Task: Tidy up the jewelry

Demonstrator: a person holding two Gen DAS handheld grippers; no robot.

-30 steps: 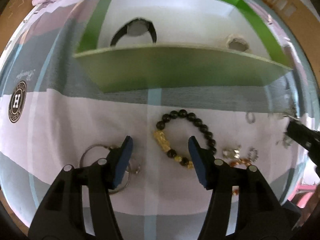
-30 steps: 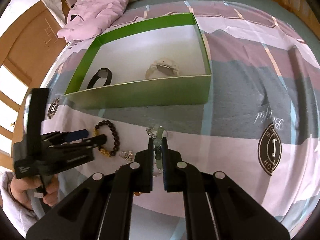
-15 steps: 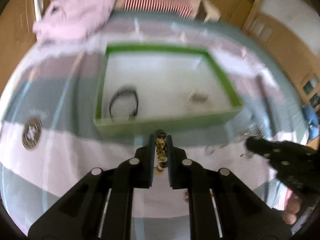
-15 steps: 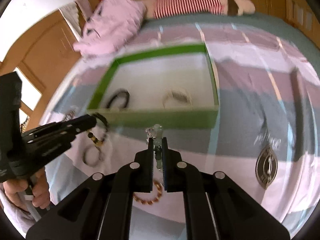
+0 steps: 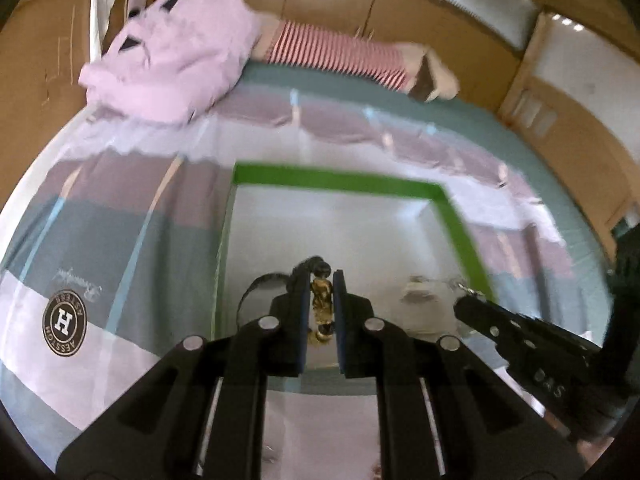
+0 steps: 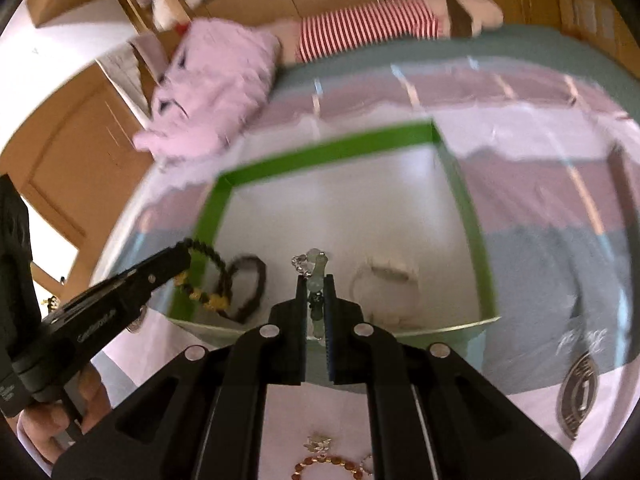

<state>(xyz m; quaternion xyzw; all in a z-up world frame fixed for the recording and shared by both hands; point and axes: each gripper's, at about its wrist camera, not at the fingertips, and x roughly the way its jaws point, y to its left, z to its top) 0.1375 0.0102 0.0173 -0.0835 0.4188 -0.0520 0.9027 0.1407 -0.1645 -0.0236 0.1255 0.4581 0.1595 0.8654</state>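
Observation:
My left gripper (image 5: pixel 321 280) is shut on the black-and-gold bead bracelet (image 5: pixel 322 300), held above the green box (image 5: pixel 336 180) near its left side. In the right wrist view the same bracelet (image 6: pixel 208 276) dangles from the left gripper (image 6: pixel 182 256) over the box's front left corner. My right gripper (image 6: pixel 316 280) is shut on a pale green and silver bracelet (image 6: pixel 314 268) above the box (image 6: pixel 320 152). A black watch (image 6: pixel 248 292) and a white watch (image 6: pixel 386 276) lie on the box floor.
Loose on the bedspread near me lie an amber bead bracelet (image 6: pixel 328 466) and small silver pieces (image 6: pixel 318 444). A pink garment (image 5: pixel 172 60) and a striped cloth (image 5: pixel 336 58) are at the far end of the bed. A hand (image 6: pixel 52 420) holds the left gripper.
The left gripper shut on the bead bracelet and lifted it from the bedspread to over the box. The right gripper carried its bracelet up and forward over the box.

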